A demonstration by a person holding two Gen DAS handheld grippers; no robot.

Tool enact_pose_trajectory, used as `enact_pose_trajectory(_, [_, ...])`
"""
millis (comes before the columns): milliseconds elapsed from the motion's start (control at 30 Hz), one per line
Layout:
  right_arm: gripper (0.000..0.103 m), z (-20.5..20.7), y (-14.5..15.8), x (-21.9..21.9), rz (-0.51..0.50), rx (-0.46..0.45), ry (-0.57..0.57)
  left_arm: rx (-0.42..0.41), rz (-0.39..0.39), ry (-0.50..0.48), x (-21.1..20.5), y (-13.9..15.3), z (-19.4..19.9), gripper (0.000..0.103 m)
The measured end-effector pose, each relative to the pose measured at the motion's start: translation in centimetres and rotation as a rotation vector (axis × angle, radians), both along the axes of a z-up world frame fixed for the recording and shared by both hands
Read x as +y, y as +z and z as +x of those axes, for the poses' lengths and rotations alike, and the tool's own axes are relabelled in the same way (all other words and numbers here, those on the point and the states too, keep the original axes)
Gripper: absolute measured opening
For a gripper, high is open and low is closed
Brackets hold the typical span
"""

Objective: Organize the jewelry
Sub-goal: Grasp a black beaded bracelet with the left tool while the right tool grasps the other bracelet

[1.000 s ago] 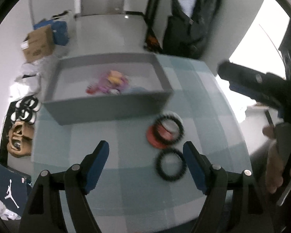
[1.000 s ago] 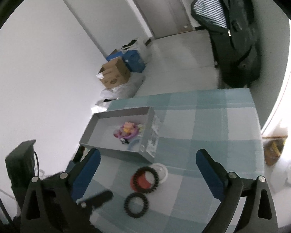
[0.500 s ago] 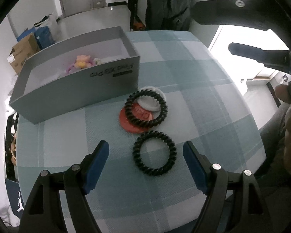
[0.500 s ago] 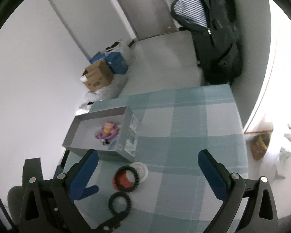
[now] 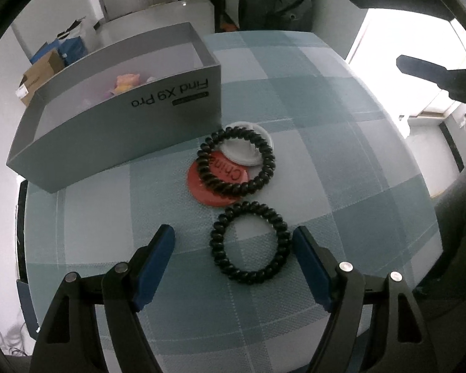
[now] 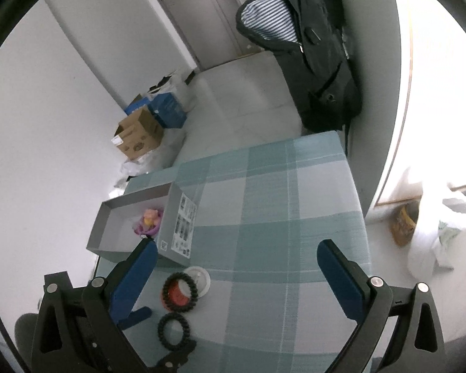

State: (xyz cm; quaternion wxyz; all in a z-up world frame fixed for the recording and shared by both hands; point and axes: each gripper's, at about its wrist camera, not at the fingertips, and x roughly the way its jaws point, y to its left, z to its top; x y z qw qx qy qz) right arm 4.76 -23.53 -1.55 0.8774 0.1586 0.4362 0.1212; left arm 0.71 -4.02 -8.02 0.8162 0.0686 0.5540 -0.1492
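Note:
A black spiral hair tie (image 5: 216, 242) lies flat on the checked tablecloth (image 5: 326, 143). My left gripper (image 5: 233, 231) is open, with a finger on each side of the tie and neither touching it. A second black spiral tie (image 5: 202, 161) rests just beyond, on a red disc (image 5: 202, 186) and a white disc (image 5: 239, 152). Behind them stands an open grey box (image 5: 124, 130) holding a pink and yellow trinket (image 5: 125, 81). My right gripper (image 6: 236, 245) hangs open above the table with nothing between its fingers. From there both ties (image 6: 161, 329) show at lower left.
The table ends close behind the grey box (image 6: 178, 223) and at the right. A dark jacket (image 6: 320, 62) hangs beyond the far edge. Cardboard and blue boxes (image 6: 139, 136) sit on the floor at left. A person's leg (image 5: 456, 217) is at the table's right side.
My left gripper has dropped and closed in on the ties, so the nearer one now lies between its fingers. The right gripper has drifted right, and the ties sit further left in its view.

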Motion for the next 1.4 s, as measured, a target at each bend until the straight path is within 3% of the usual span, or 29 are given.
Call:
enact_pose_trajectory(100, [0.103,0.0,0.0,0.0,-0.001,-0.001,-0.001,0.019,-0.04,0.016,1.0,0.2,0.2,0.067])
enact_pose_trajectory(167, [0.103,0.0,0.0,-0.1,0.0,-0.001,-0.005,0.026,-0.058,0.02,1.5,0.5,0.5,0.041])
enact_pose_trajectory(333, [0.103,0.0,-0.5,-0.2,0.013,0.012,-0.015,0.058,-0.11,0.026,2.3,0.8,0.3,0.035])
enact_pose_trajectory(633, [0.103,0.3,-1.5,0.5,0.014,0.049,0.006,0.042,-0.188,0.038,4.0,2.8,-0.4,0.034])
enact_pose_trajectory(900, [0.1,0.6,-2.7,2.1,0.041,0.081,0.057,0.02,-0.279,0.11,7.2,4.8,0.5,0.033])
enact_pose_trajectory(1033, [0.085,0.7,-3.8,3.8,0.048,0.118,0.127,-0.009,-0.318,0.155,8.6,5.9,1.1,0.033])
enact_pose_trajectory(1167, [0.061,0.7,-5.2,5.4,0.044,0.174,0.186,-0.021,-0.349,0.194,9.3,6.2,1.7,0.033])
enact_pose_trajectory(1333, [0.05,0.4,-6.3,7.2,0.0,0.199,0.238,-0.028,-0.379,0.217,10.0,6.4,2.3,0.033])
enact_pose_trajectory(1400, [0.04,0.4,-6.6,7.9,-0.018,0.207,0.252,-0.032,-0.385,0.22,10.3,6.5,2.3,0.033])
